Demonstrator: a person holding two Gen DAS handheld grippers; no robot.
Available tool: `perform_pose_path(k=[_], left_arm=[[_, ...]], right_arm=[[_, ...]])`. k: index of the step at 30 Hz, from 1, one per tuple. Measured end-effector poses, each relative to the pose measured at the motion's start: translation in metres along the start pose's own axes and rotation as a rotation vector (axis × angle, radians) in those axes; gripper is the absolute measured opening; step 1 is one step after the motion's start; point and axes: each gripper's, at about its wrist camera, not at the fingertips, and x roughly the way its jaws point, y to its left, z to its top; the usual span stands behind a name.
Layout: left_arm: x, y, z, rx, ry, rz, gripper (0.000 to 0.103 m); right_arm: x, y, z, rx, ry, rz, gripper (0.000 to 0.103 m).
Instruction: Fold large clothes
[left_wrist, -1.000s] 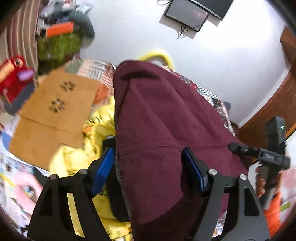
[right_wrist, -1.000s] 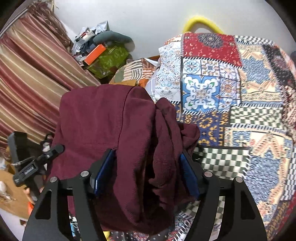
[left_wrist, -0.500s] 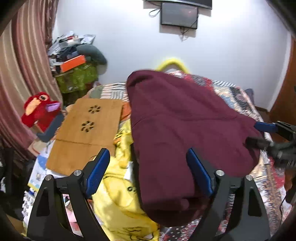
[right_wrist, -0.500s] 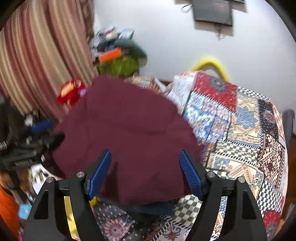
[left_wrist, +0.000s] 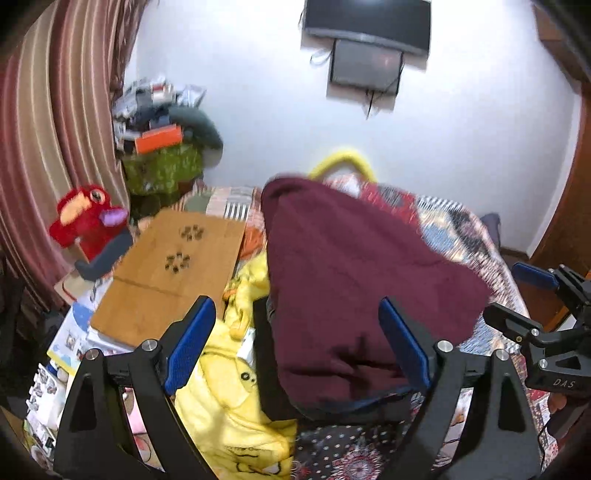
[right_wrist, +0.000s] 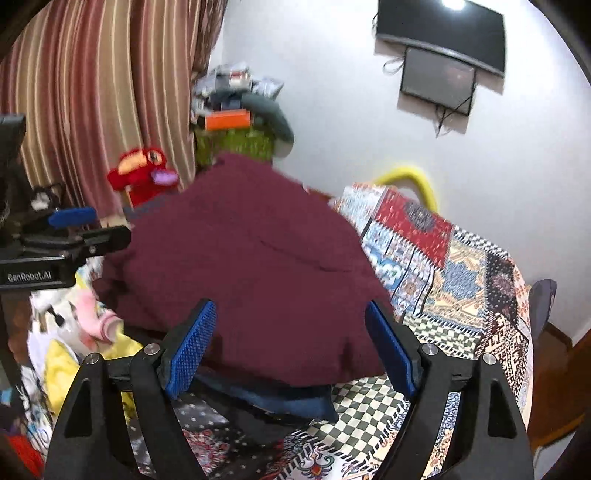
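A folded maroon garment (left_wrist: 351, 277) (right_wrist: 251, 266) lies on the patchwork bedspread (right_wrist: 461, 277), on top of a dark blue garment (right_wrist: 280, 400). My left gripper (left_wrist: 297, 343) hovers at its near left edge with the jaws opening; the blue pads (left_wrist: 190, 347) stand clear of the cloth and nothing is gripped. At the near right edge my right gripper (right_wrist: 291, 350) is also opening, its pads (right_wrist: 391, 350) free of the fabric. Each gripper shows in the other's view, the right gripper (left_wrist: 517, 299) at the right and the left gripper (right_wrist: 92, 227) at the left.
A yellow printed garment (left_wrist: 229, 387) lies left of the maroon one, beside a brown board (left_wrist: 166, 266). A red toy bird (left_wrist: 85, 218) and a cluttered pile (left_wrist: 162, 147) stand by the striped curtain (left_wrist: 55, 110). A screen (left_wrist: 365, 66) hangs on the white wall.
Both grippers released the maroon garment, opened wide and drew back and upward. The garment, bunched between the pads a second ago, now lies spread on the pile.
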Motion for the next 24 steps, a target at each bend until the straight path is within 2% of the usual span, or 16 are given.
perform_pose_path(k=[6,13,17,24], left_arm=[[-0.079,-0.029,-0.001,0.043,-0.165,-0.019,0.091],[-0.176,-0.065,-0.03,0.074,-0.366,-0.031,0.091],[-0.217,-0.083,-0.052,0.096,-0.447,-0.029,0.091],[-0.263,-0.099,-0.087,0.084,-0.525,-0.015,0.091]], right_arm=[[-0.07,0.006,-0.001,0.035,-0.166,0.007,0.08],[-0.149,0.007,-0.019,0.106,-0.347,0.034,0.08],[-0.19,0.009,-0.036,0.137,-0.429,0.044,0.08],[-0.223,0.022,-0.058,0.144,-0.508,0.015,0.08]])
